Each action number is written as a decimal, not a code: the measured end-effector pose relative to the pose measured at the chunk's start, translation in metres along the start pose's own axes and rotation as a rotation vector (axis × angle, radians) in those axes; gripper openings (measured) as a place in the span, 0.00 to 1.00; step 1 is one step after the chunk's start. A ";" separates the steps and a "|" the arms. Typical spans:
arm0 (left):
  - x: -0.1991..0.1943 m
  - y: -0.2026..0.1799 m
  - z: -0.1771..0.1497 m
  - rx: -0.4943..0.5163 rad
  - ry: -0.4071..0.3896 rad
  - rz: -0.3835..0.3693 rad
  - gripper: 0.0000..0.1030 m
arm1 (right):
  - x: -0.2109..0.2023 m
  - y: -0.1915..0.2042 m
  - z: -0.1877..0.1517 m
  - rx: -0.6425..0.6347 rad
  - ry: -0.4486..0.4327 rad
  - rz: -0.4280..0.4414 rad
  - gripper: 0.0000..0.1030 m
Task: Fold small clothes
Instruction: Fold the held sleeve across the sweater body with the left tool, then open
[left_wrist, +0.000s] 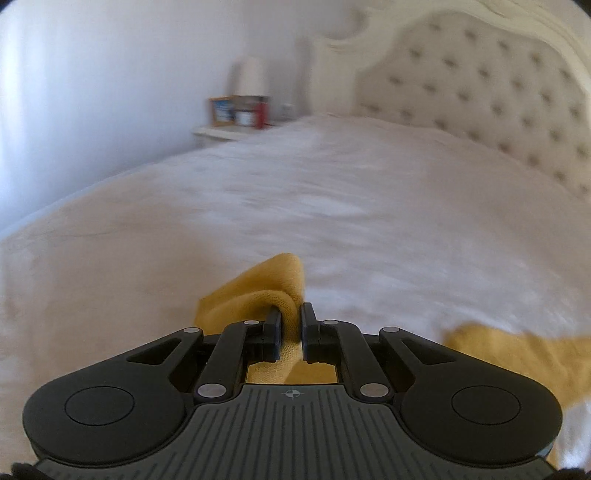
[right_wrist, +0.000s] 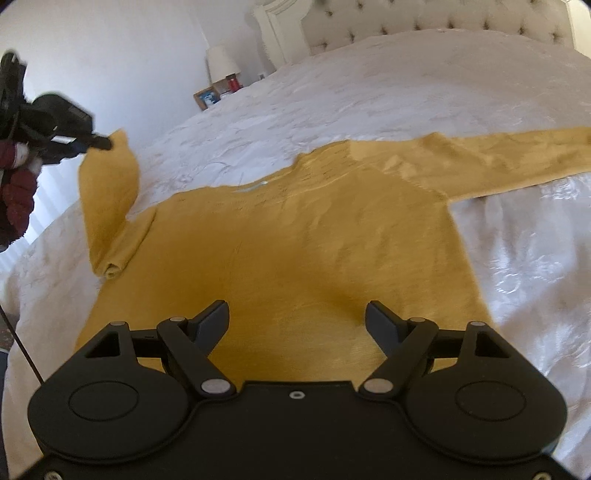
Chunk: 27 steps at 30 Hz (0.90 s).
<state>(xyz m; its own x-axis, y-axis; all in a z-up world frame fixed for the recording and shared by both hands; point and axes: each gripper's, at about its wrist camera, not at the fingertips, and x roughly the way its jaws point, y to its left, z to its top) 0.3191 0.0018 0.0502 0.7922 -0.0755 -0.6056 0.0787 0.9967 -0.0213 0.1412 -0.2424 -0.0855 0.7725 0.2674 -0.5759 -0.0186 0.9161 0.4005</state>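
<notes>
Left gripper (left_wrist: 290, 328) jaws clench the yellow sweater's (right_wrist: 295, 251) sleeve cuff (left_wrist: 269, 291), lifted for folding inward; right gripper (right_wrist: 297, 321) jaws hang released above the hem.

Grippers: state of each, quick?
Left gripper: shut on the sweater's sleeve, lifted.
Right gripper: open, holding nothing, over the sweater.

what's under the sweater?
The white bedspread shows all around the yellow sweater, which lies flat on it. One sleeve is lifted off it, pinched in the left gripper. Anything beneath the body is covered.
</notes>
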 end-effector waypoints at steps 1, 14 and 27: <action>0.002 -0.015 -0.003 0.012 0.012 -0.030 0.09 | 0.000 -0.003 0.000 0.007 -0.003 0.000 0.80; 0.007 -0.098 -0.049 0.133 -0.001 -0.242 0.31 | -0.004 -0.020 0.008 0.029 -0.032 -0.024 0.80; 0.055 0.025 -0.092 0.062 0.104 0.119 0.36 | 0.029 0.010 0.054 -0.097 -0.042 0.020 0.75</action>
<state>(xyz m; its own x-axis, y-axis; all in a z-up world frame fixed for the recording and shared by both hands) 0.3083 0.0250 -0.0569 0.7312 0.0502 -0.6803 0.0277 0.9943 0.1032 0.1974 -0.2416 -0.0601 0.7970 0.2749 -0.5377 -0.0938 0.9359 0.3395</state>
